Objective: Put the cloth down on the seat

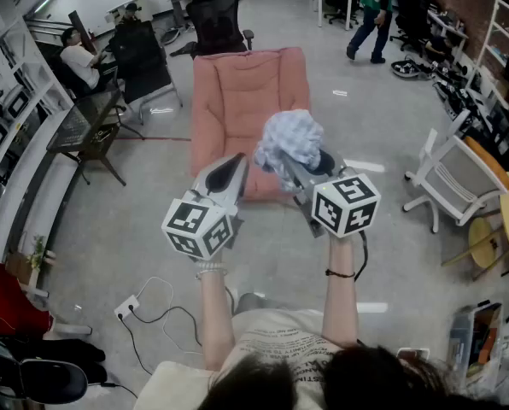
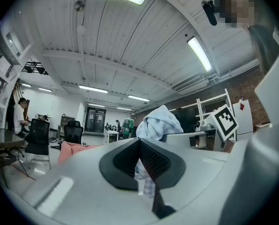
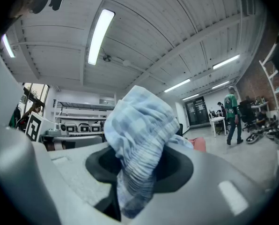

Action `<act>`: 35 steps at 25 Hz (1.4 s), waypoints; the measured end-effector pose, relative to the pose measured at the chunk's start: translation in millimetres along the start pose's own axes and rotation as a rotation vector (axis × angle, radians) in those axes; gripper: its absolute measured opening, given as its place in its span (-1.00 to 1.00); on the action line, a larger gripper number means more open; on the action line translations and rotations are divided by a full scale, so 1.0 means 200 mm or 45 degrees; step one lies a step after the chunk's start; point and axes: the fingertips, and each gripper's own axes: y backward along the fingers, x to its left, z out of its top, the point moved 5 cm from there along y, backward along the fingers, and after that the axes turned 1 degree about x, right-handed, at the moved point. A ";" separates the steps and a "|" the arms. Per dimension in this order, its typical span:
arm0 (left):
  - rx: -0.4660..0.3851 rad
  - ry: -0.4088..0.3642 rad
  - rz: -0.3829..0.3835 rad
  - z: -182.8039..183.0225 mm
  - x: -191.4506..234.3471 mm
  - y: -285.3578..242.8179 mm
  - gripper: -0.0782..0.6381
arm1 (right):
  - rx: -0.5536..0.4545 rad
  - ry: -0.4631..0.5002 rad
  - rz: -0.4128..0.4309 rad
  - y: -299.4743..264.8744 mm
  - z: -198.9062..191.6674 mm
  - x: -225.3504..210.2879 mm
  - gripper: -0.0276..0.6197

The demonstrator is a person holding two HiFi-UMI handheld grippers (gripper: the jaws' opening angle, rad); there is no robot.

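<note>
A pale blue checked cloth [image 1: 290,143] is bunched up in the air over the front of a pink armchair [image 1: 237,92]. My right gripper [image 1: 295,171] is shut on the cloth [image 3: 137,135], which bulges out from between its pads. My left gripper [image 1: 231,171] sits just to the left of it, jaws together. In the left gripper view a strip of the checked cloth [image 2: 147,182] lies between the pads, and the bunch [image 2: 159,122] rises beyond the tips. The chair's seat [image 1: 225,148] lies below and ahead of both grippers.
A black office chair [image 1: 216,15] stands behind the armchair. A dark side table [image 1: 84,131] is to the left, a white chair [image 1: 455,178] to the right. A power strip with cables [image 1: 128,307] lies on the floor. One person sits [image 1: 79,58] and another walks [image 1: 372,7] far off.
</note>
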 end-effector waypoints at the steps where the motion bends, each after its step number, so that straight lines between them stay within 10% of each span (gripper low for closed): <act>1: 0.007 -0.006 0.001 0.00 0.00 0.00 -0.79 | -0.001 -0.002 0.000 0.00 0.00 0.00 -0.41; 35: 0.096 0.054 0.009 -0.14 0.23 -0.06 -0.79 | 0.036 -0.112 -0.013 -0.22 -0.09 -0.06 -0.41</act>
